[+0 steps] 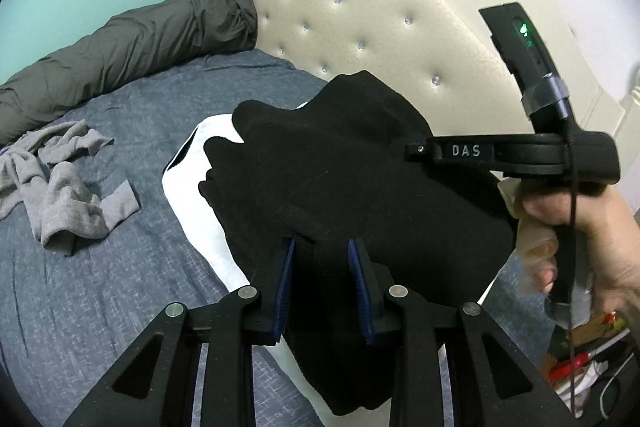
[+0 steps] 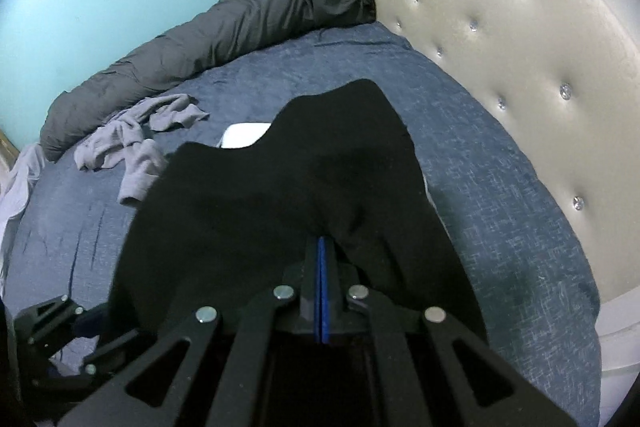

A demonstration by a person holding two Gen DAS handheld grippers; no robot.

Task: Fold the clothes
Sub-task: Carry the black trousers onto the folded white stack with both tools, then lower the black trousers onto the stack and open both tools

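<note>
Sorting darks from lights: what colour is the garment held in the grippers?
Plain black garment, no pattern visible; it shows best in the right wrist view.

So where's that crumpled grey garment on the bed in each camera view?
Left wrist view: the crumpled grey garment lies at the left edge on the blue bedspread, left of the black garment.
Right wrist view: crumpled grey garment at upper left, beyond the black garment.
Shared landmark: the dark grey rolled bedding along the turquoise wall, just behind it in both.
</note>
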